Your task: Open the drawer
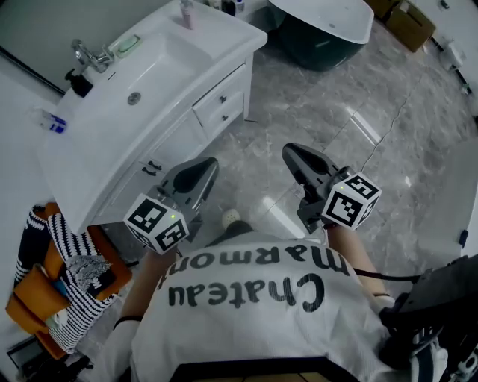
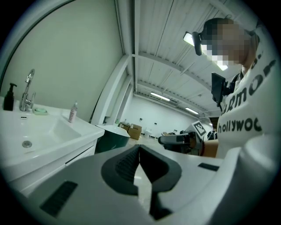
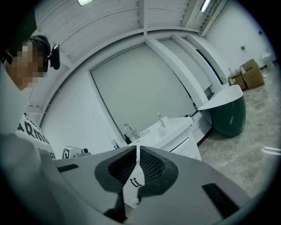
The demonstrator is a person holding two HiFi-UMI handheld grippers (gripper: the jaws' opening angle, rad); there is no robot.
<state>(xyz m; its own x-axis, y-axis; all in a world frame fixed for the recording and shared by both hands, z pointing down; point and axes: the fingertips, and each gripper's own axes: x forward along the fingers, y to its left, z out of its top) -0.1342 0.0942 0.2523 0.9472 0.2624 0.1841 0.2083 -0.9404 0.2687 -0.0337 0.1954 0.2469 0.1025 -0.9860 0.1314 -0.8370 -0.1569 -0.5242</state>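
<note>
The white vanity [image 1: 97,142] stands at the upper left, with two small knobbed drawers [image 1: 222,101] stacked at its right end. Both drawers sit flush with the front. My left gripper [image 1: 211,163] hovers over the marble floor just in front of the cabinet doors [image 1: 153,168], jaws together and holding nothing. My right gripper [image 1: 290,151] hangs further right over the floor, also shut and empty. In the left gripper view the left gripper [image 2: 139,147] points past the vanity's corner [image 2: 83,136]. In the right gripper view the right gripper [image 3: 137,148] faces the vanity [image 3: 175,127].
A dark green tub with a white rim [image 1: 328,22] stands beyond the vanity, with cardboard boxes [image 1: 409,22] behind it. An orange seat with striped cloth [image 1: 67,276] is at my left. A faucet [image 1: 89,54] and bottles [image 1: 185,11] are on the sink top.
</note>
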